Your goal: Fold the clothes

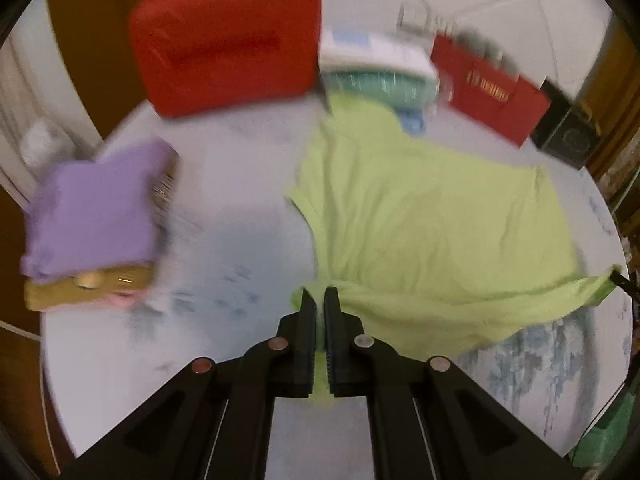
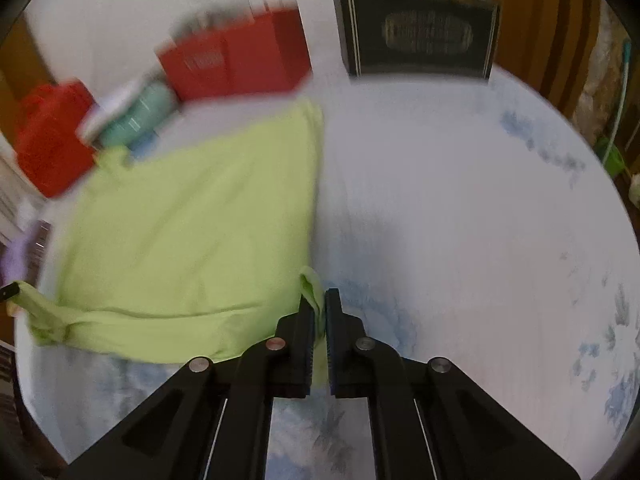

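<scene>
A lime-green garment (image 1: 432, 220) lies spread on the round white table (image 1: 240, 184). My left gripper (image 1: 320, 300) is shut on its near left corner, with green cloth between the fingers. My right gripper (image 2: 320, 300) is shut on the near right corner of the same garment (image 2: 192, 232). The near hem hangs lifted and taut between the two grippers. The right gripper's tip (image 1: 620, 278) shows at the far right of the left wrist view, and the left gripper's tip (image 2: 10, 292) at the far left of the right wrist view. Both views are motion-blurred.
A folded purple garment (image 1: 96, 212) lies on a stack at the table's left. At the back stand a red case (image 1: 228, 40), a teal and white pile (image 1: 376, 68), a red paper bag (image 1: 492, 92) and a black box (image 2: 416, 32). The white table (image 2: 460, 200) has blue floral marks.
</scene>
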Tool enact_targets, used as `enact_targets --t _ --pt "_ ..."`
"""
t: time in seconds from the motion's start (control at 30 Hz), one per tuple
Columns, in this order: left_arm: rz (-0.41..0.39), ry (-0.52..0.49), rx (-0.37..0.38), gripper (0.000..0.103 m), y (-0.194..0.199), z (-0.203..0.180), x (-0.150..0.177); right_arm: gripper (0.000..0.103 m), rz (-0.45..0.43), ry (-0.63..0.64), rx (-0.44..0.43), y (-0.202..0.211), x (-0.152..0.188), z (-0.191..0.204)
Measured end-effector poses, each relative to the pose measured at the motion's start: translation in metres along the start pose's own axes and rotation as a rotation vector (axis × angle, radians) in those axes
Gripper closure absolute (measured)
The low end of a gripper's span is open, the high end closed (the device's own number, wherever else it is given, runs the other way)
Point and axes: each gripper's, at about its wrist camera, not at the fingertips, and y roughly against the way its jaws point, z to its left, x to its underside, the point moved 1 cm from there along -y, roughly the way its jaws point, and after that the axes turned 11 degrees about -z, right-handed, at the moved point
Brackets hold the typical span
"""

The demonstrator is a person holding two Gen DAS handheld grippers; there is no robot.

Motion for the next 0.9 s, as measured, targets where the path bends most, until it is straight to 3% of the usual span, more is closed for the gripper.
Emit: enact_targets --t 0.1,0.2,0.33,0.47,0.53,0.6,0.67,0.73,0.8,0.9 --pt "-0.016 0.009 0.029 0.100 0.040 0.004 0.008 0.099 -0.061 -0.002 -0.051 0.050 0.003 -0.007" --pt "0.043 0.004 0.070 0.100 0.062 -0.001 0.038 0.100 -0.040 0.034 -0.050 0.080 0.022 -0.013" --pt "0.198 -0.023 0.115 0.100 0.068 -0.019 0.096 0.101 0.054 0.056 0.007 0.087 0.053 -0.030" --pt "0.371 -0.066 0.092 0.099 0.038 -0.031 0.147 0.101 0.146 0.043 0.071 0.079 0.082 -0.051" --pt "0.375 -0.046 0.070 0.092 0.031 -0.028 0.150 0.099 0.141 0.027 0.059 0.077 0.085 -0.049" --pt "0.332 -0.029 0.036 0.075 0.031 -0.021 0.143 0.096 0.131 0.023 0.048 0.076 0.086 -0.045" --pt "0.258 -0.026 -0.003 0.044 0.035 -0.015 0.131 0.076 0.118 0.018 0.032 0.073 0.086 -0.039" --pt "0.213 -0.025 -0.029 0.042 0.034 -0.011 0.124 0.064 0.116 0.021 0.019 0.067 0.088 -0.033" --pt "0.223 -0.013 -0.023 0.042 0.027 -0.008 0.126 0.064 0.125 0.039 0.010 0.061 0.092 -0.027" --pt "0.251 -0.011 -0.014 0.042 0.018 -0.011 0.140 0.055 0.139 0.079 0.006 0.054 0.103 -0.018"
